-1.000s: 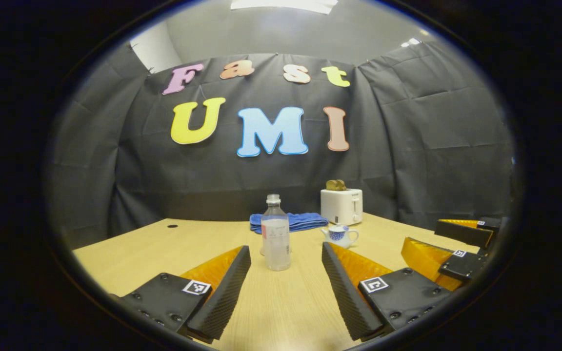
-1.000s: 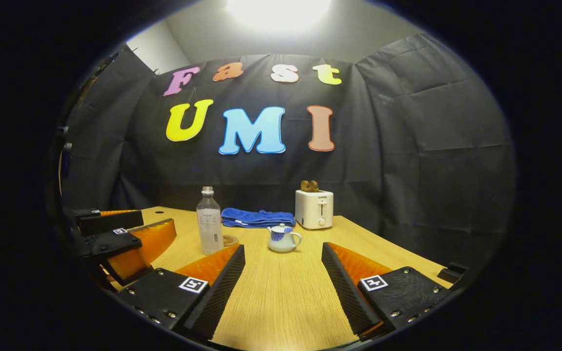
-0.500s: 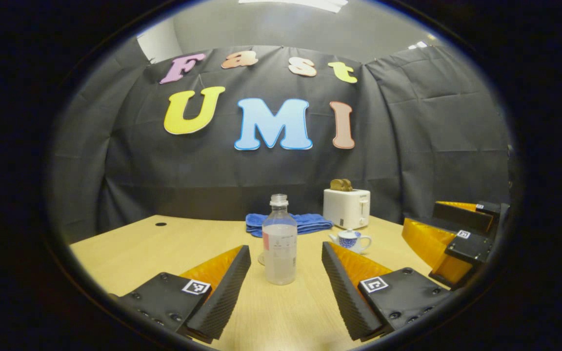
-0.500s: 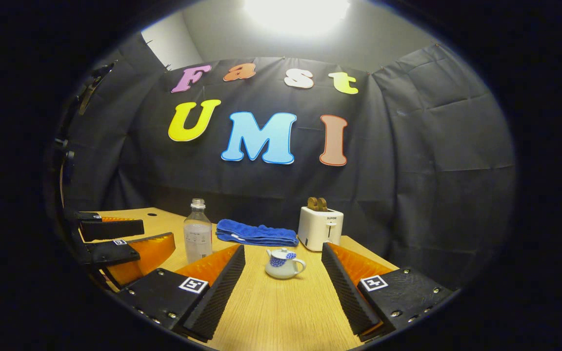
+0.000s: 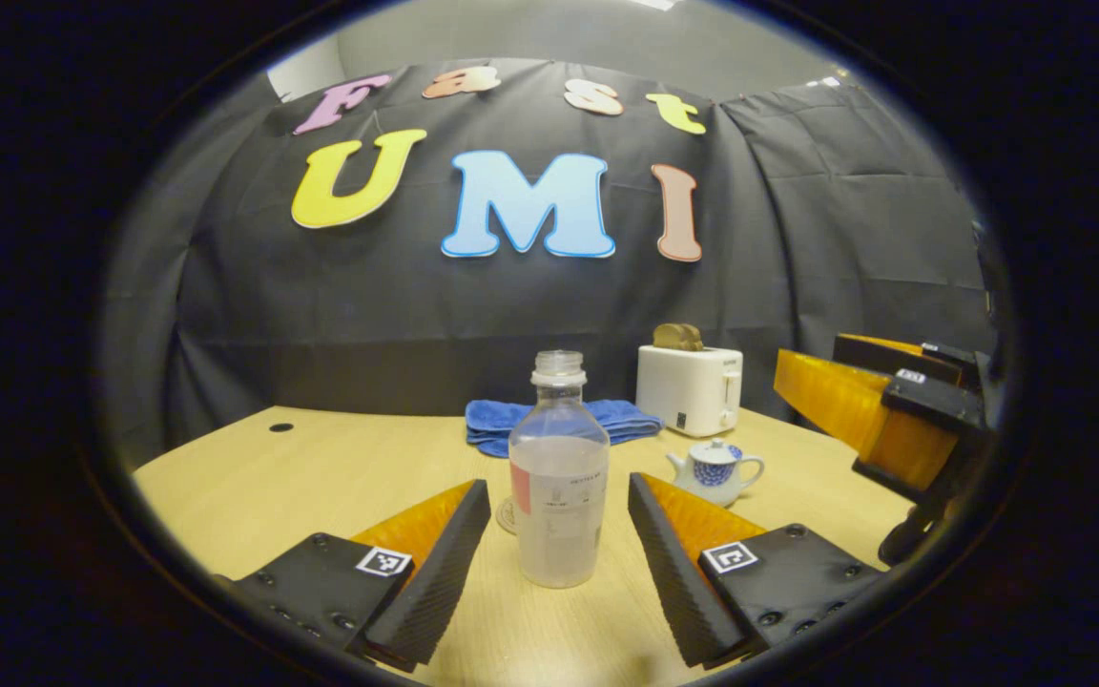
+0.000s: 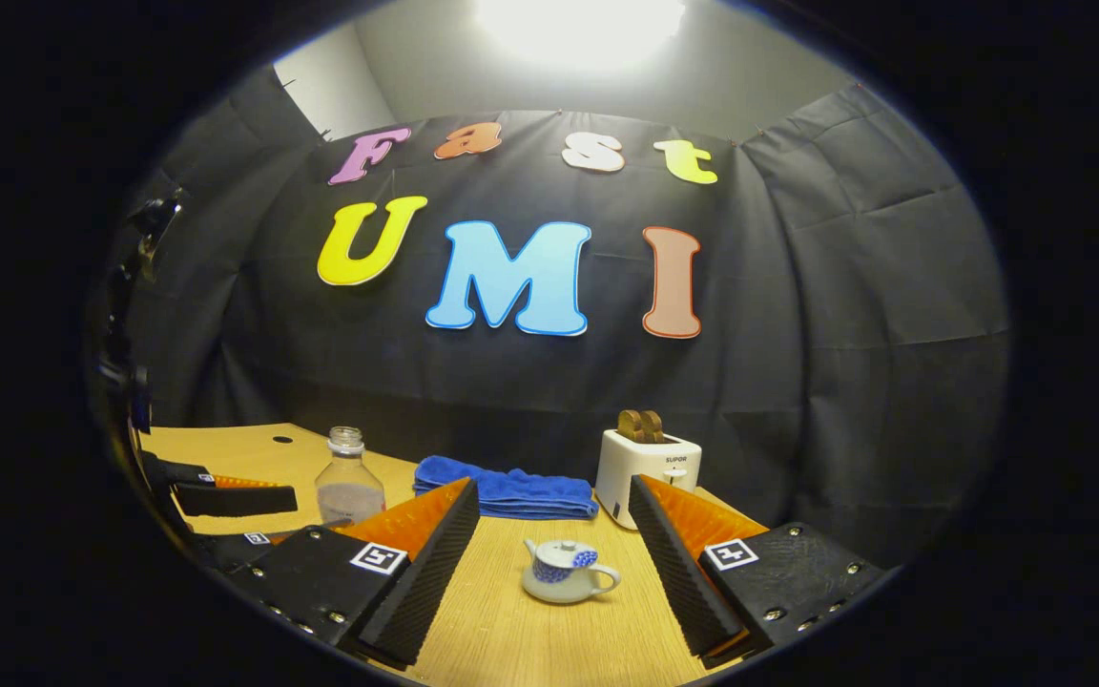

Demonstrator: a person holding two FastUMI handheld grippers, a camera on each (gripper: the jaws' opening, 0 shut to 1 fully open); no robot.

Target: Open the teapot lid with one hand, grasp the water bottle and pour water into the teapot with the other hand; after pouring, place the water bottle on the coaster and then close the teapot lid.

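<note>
A clear uncapped water bottle (image 5: 559, 482) stands upright on the wooden table (image 5: 321, 477), just ahead of my open left gripper (image 5: 559, 563) and in line with the gap between its fingers, untouched. A round coaster (image 5: 508, 515) peeks out behind the bottle's base. The small white and blue teapot (image 5: 715, 470) sits to the bottle's right with its lid on. In the right gripper view the teapot (image 6: 564, 571) lies ahead between the fingers of my open right gripper (image 6: 554, 572), and the bottle (image 6: 347, 482) stands at the left. The right gripper (image 5: 879, 410) hovers above the table at the right.
A folded blue towel (image 5: 559, 425) lies at the back of the table beside a white toaster (image 5: 690, 386) holding bread. The towel (image 6: 507, 489) and toaster (image 6: 647, 461) stand behind the teapot. The left gripper (image 6: 225, 501) sits low at the left.
My left gripper has moved forward to the bottle, which now looms larger between its fingers. My right gripper has risen and advanced toward the teapot, which sits lower in its view.
</note>
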